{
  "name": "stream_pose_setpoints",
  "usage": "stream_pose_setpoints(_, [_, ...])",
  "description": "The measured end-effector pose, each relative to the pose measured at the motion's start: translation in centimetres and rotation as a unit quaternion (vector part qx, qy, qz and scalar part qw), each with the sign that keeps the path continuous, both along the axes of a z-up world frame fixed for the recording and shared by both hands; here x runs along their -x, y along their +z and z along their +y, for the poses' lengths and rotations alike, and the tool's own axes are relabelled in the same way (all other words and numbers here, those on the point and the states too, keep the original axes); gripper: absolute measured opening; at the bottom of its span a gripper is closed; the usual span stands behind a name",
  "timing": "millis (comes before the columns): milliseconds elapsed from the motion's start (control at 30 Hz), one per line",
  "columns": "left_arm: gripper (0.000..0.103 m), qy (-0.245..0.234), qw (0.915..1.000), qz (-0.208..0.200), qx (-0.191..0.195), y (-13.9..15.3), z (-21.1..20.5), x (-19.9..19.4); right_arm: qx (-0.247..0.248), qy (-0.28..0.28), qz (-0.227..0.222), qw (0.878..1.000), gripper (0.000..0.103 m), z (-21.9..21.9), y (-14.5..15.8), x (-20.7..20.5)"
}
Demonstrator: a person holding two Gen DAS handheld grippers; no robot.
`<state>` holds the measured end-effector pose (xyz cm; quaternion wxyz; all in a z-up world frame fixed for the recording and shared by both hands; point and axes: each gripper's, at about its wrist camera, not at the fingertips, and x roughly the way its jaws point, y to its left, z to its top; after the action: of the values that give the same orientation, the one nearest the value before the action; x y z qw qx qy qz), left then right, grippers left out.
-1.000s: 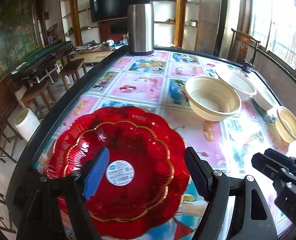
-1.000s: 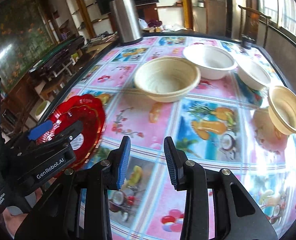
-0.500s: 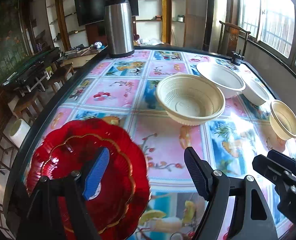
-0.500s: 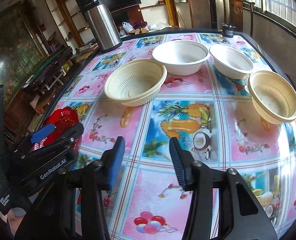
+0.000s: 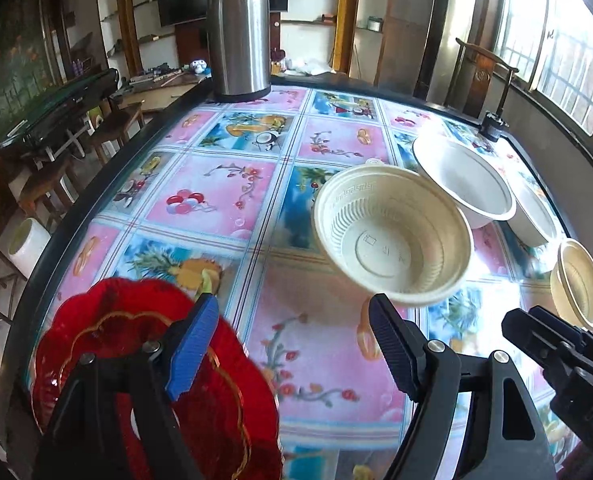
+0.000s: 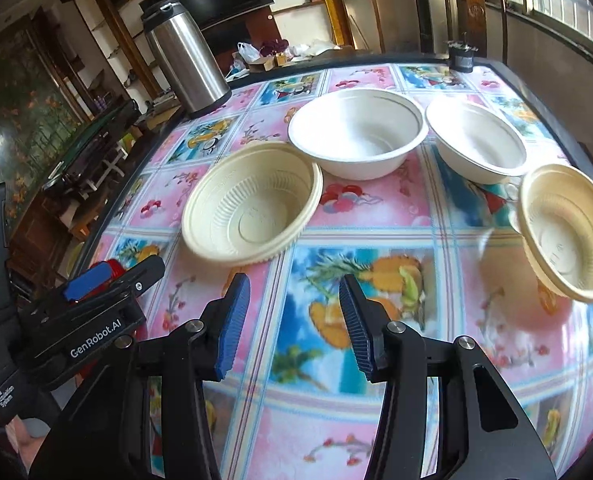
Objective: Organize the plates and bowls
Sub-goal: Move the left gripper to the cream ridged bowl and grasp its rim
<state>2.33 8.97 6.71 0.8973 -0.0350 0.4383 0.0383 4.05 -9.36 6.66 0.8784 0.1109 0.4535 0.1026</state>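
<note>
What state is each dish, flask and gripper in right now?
Red scalloped plastic plate: flat on table, free.
Large ribbed cream bowl: upright, empty.
Large white bowl: upright, empty.
Smaller white bowl: upright, empty.
Small cream ribbed bowl: upright, empty.
Steel vacuum flask: standing, lidded.
Left gripper: open, empty.
Right gripper: open, empty.

Light source: daylight from the windows (image 5: 552, 40) far right of both grippers.
Brightness: bright ahead and right; dim in the room off to the left.
Glare: white sheen on the tablecloth (image 6: 568, 332) right of the right gripper (image 6: 294, 320), and just beyond the left gripper (image 5: 292, 348) to its right.
Blur: slight smearing on the cloth prints nearest the fingers.
Distortion: strong fisheye; table rim bows, corners black.
</note>
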Motion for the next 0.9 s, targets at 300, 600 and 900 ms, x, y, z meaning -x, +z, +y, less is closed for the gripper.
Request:
stream_pose_setpoints(300, [0.078,0.001,0.9997,0.023,-0.005,-0.9,-0.7,-3.2,-0.005,-0.014,0.017,1.000,0.047,-0.4,-1.3,-3.4])
stream_pose_setpoints(600, [0.078,0.011,0.9986,0.052,0.007,-1.9,-0.7,-6.1,-0.034,-0.025,0.039,0.998,0.047,-1.3,-2.8,-6.6])
stream_pose_setpoints(900, [0.078,0.014,0.9983,0.057,0.001,-2.7,-1.0,-7.2,-0.042,-0.025,0.045,0.998,0.047,-1.1,-3.5,-8.1])
